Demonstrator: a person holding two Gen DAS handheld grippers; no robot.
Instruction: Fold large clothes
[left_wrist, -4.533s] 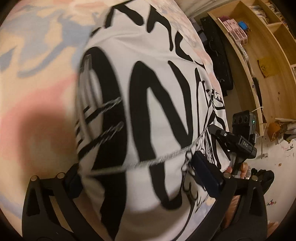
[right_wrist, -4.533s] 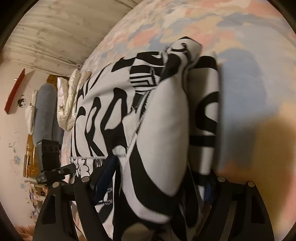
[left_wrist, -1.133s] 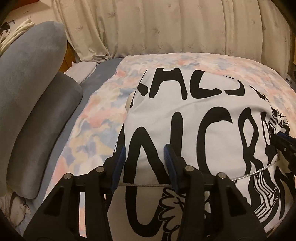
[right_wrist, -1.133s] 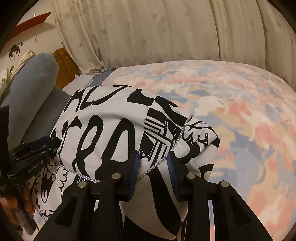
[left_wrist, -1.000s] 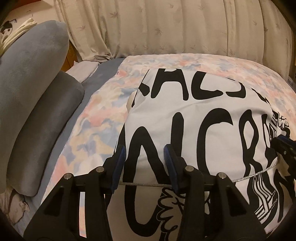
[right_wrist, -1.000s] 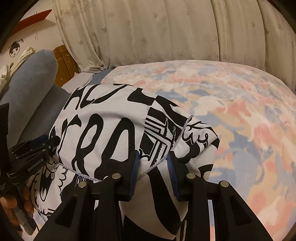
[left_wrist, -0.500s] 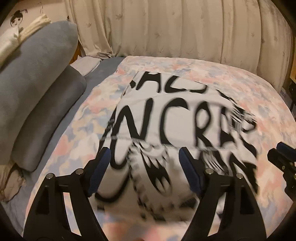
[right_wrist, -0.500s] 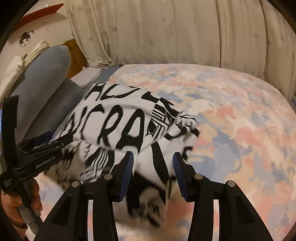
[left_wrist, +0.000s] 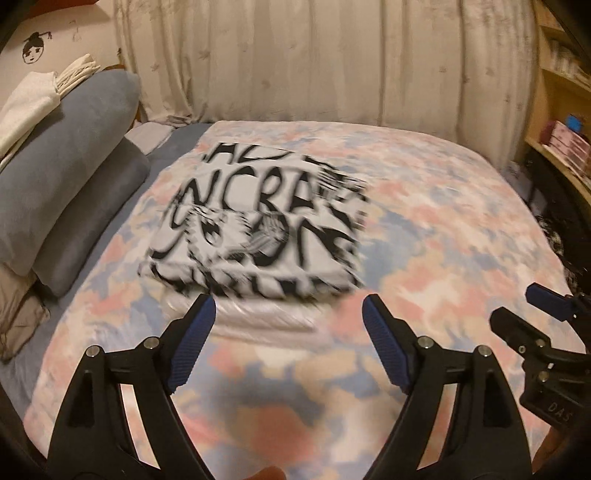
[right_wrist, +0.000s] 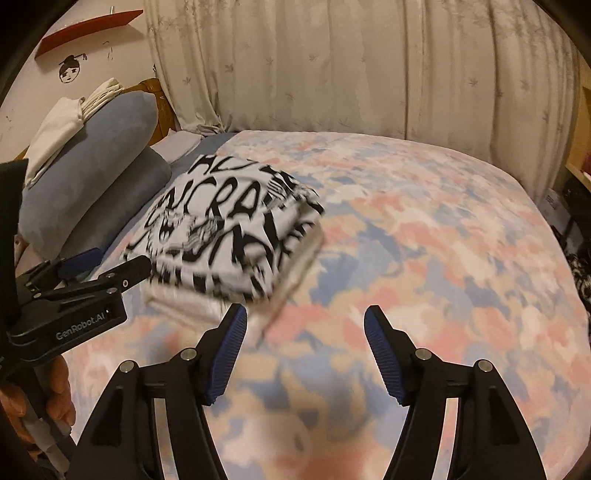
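Observation:
A white garment with black lettering (left_wrist: 258, 229) lies folded into a rough rectangle on the bed, blurred by motion; it also shows in the right wrist view (right_wrist: 229, 236). It seems to rest on a paler folded cloth (left_wrist: 258, 317). My left gripper (left_wrist: 288, 325) is open and empty, just in front of the garment's near edge. My right gripper (right_wrist: 304, 332) is open and empty, near the garment's right front corner. The left gripper also shows in the right wrist view (right_wrist: 96, 269), and the right gripper in the left wrist view (left_wrist: 532, 314).
The bed has a pink, blue and cream patterned cover (right_wrist: 424, 240). Grey-blue bolsters (left_wrist: 62, 184) with folded pale cloths on top line the left side. Curtains (left_wrist: 314, 62) hang behind. Wooden shelves (left_wrist: 561, 96) stand at the right.
Both grippers let go of the garment, opened wide and pulled back toward me. The garment dropped onto the bed in a folded stack.

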